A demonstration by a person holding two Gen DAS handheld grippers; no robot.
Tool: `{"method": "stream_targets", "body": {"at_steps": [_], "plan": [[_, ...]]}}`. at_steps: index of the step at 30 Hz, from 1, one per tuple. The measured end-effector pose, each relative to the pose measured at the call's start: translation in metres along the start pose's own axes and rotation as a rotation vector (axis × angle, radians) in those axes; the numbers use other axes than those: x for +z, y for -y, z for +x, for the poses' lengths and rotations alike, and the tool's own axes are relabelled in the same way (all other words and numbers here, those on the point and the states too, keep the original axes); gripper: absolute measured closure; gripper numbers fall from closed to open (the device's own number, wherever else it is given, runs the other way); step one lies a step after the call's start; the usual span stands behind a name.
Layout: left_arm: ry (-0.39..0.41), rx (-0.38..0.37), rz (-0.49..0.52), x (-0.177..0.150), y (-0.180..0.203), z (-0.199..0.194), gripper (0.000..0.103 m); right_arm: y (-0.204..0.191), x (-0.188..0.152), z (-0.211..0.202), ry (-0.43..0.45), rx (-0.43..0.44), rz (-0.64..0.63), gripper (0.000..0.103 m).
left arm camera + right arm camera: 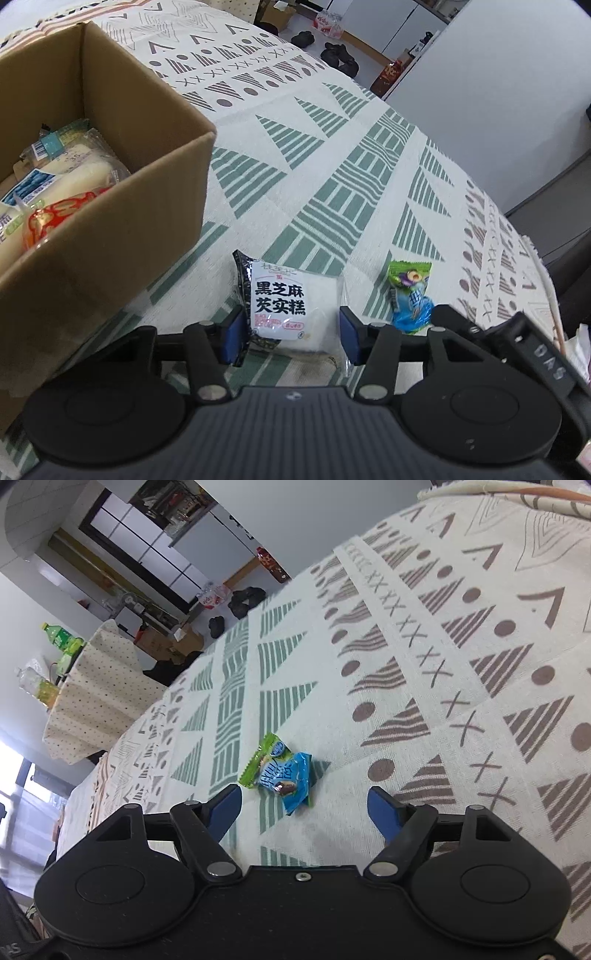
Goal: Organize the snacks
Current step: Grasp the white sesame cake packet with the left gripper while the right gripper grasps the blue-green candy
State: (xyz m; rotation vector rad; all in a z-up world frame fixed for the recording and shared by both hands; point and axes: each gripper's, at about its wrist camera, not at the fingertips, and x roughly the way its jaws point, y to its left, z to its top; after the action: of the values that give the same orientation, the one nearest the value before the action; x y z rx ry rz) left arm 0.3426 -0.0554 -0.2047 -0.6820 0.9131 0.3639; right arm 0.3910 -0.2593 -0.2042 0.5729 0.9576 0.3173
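A white sesame cake packet (286, 312) with black characters lies on the patterned tablecloth (332, 155), between the blue pads of my left gripper (291, 334). The jaws are open, one on each side of the packet. A green candy packet (406, 275) and a blue candy packet (412, 312) lie just to its right. In the right wrist view the blue candy packet (286, 781) overlaps the green candy packet (264, 757), just ahead of my open, empty right gripper (306, 806).
An open cardboard box (110, 236) holding several wrapped snacks (55, 184) stands at the left. The right gripper's body (528, 350) sits at the table's right edge. A second covered table with bottles (59, 642) stands across the room.
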Motion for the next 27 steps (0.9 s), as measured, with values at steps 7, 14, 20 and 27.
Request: {"method": "stream_targets", "body": {"at_steps": [7,14,20,27], "plan": [[-0.003,-0.03,-0.015,0.005,0.0,-0.001,0.052,-0.01,0.0,0.013,0.002,-0.003,-0.04,0.035],[-0.012,-0.042,-0.023,0.007,0.0,-0.004,0.052,-0.019,0.005,0.027,0.017,-0.016,-0.096,0.036],[-0.001,-0.029,-0.032,0.01,-0.004,-0.009,0.052,-0.022,0.007,0.035,0.016,-0.041,-0.128,0.061],[0.002,-0.032,-0.036,0.009,-0.005,-0.021,0.052,-0.023,0.005,0.025,-0.045,-0.062,-0.158,0.074]]}}
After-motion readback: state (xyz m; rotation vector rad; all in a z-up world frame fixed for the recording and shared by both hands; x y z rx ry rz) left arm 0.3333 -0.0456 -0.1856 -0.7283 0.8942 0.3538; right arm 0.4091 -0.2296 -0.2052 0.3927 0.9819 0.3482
